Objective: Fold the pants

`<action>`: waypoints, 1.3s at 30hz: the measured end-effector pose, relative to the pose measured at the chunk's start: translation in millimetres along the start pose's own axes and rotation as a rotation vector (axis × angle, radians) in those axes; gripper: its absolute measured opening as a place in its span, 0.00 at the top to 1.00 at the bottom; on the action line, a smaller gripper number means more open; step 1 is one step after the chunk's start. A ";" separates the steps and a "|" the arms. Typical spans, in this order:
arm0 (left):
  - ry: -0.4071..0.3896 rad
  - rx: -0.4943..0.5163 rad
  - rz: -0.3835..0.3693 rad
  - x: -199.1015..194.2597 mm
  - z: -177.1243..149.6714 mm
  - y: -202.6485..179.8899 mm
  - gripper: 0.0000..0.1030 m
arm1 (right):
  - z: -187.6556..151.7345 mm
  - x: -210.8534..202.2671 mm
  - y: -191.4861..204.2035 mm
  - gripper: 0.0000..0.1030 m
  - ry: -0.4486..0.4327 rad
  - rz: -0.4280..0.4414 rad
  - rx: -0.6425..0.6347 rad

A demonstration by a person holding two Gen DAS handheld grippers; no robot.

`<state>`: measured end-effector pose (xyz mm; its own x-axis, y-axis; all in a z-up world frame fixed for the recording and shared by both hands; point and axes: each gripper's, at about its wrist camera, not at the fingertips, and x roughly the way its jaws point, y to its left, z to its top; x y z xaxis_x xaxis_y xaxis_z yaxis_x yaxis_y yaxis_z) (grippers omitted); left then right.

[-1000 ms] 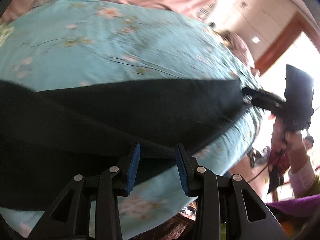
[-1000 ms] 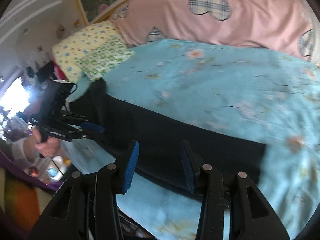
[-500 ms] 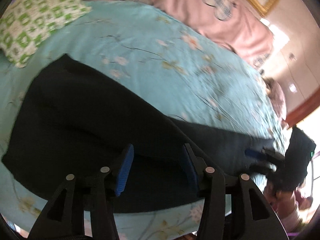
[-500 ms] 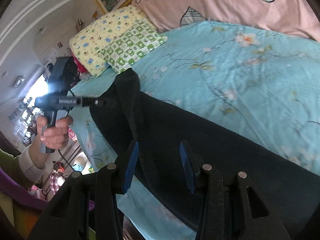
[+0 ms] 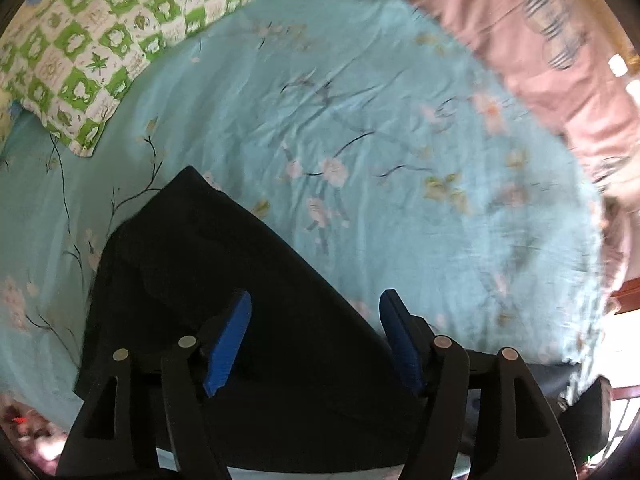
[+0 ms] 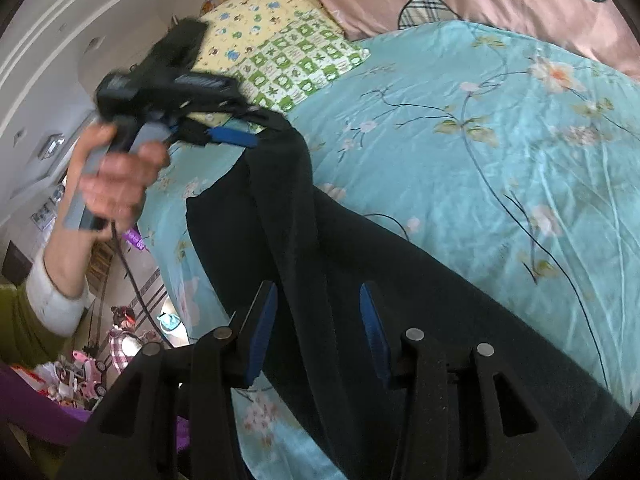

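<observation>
— Where are the pants (image 5: 248, 264)?

— On the bed (image 5: 380, 128), dark and laid out long on the blue flowered sheet. One end lies near the green check pillow (image 5: 80, 40). From there they run back under both grippers. A raised fold runs along them in the right wrist view.

— And the left gripper (image 5: 315, 296)?

— It points steeply down over the pants. Its fingers (image 5: 228, 340) are spread wide and have just been opening. The cloth shows in the gap between them but lies below, and the blue pads do not press on it.

— Who holds it?

— A hand (image 6: 116, 176) with a white cuff, seen at the left of the right wrist view. There the tips stand by the pillow end of the pants. Whether they touch the cloth I cannot tell, as that part is blurred.

— The right gripper (image 6: 317, 287)?

— Its fingers stand partly apart over the middle of the pants. The fold passes through the gap as seen from behind, but the pads do not pinch it.

— Anything else?

— A pink quilt (image 5: 540, 60) along the far side of the bed.
</observation>
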<state>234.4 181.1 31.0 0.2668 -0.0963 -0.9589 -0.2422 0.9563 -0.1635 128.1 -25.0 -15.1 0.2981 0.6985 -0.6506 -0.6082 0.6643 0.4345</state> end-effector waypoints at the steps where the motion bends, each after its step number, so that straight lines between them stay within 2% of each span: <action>1: 0.021 -0.003 0.034 5.9 3.3 -2.4 0.35 | 2.1 3.5 0.4 0.56 0.008 0.006 -0.008; 4: 0.107 -0.007 0.117 26.9 19.7 -3.3 0.35 | 6.8 12.1 0.3 0.56 0.035 0.019 -0.029; 8: 0.150 0.029 0.212 41.1 30.1 -9.3 0.35 | 10.6 22.3 -2.1 0.53 0.070 0.037 -0.051; 14: 0.217 0.056 0.252 54.0 39.4 -17.9 0.34 | 9.3 33.7 -5.1 0.51 0.104 0.080 -0.071; 19: 0.282 0.122 0.371 79.3 53.0 -28.4 0.33 | 8.1 40.6 0.3 0.51 0.118 0.096 -0.093; 20: 0.286 0.149 0.398 83.4 51.5 -32.2 0.35 | 7.6 41.3 2.0 0.51 0.117 0.102 -0.096; 22: 0.287 0.178 0.410 87.0 44.2 -38.9 0.57 | 6.4 41.8 6.5 0.52 0.121 0.106 -0.118; 23: 0.287 0.177 0.402 86.8 40.1 -39.0 0.78 | 6.0 41.6 10.1 0.56 0.118 0.102 -0.135; 24: 0.271 0.170 0.393 84.1 35.9 -38.5 0.88 | 5.7 41.6 13.0 0.69 0.116 0.095 -0.154; 25: 0.248 0.168 0.387 80.4 32.0 -38.0 0.89 | 5.2 42.0 13.7 0.83 0.116 0.090 -0.166; 27: 0.172 0.150 0.359 63.9 22.5 -32.9 0.94 | 4.7 39.5 14.8 0.91 0.109 0.083 -0.174; 30: 0.094 0.081 0.275 37.3 6.3 -16.8 0.96 | 3.7 31.1 17.0 0.93 0.081 0.077 -0.182; 35: -0.065 -0.109 0.063 -14.3 -37.1 29.9 0.97 | 0.6 14.1 26.4 0.93 0.032 0.096 -0.211; 39: -0.180 -0.209 -0.018 -41.8 -76.5 56.2 0.97 | -4.8 5.7 40.5 0.93 0.013 0.093 -0.266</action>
<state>138.2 217.8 44.1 0.4300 -0.0440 -0.9018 -0.4184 0.8754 -0.2422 101.6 4.6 -4.2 0.2236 0.7489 -0.6239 -0.8050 0.5028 0.3149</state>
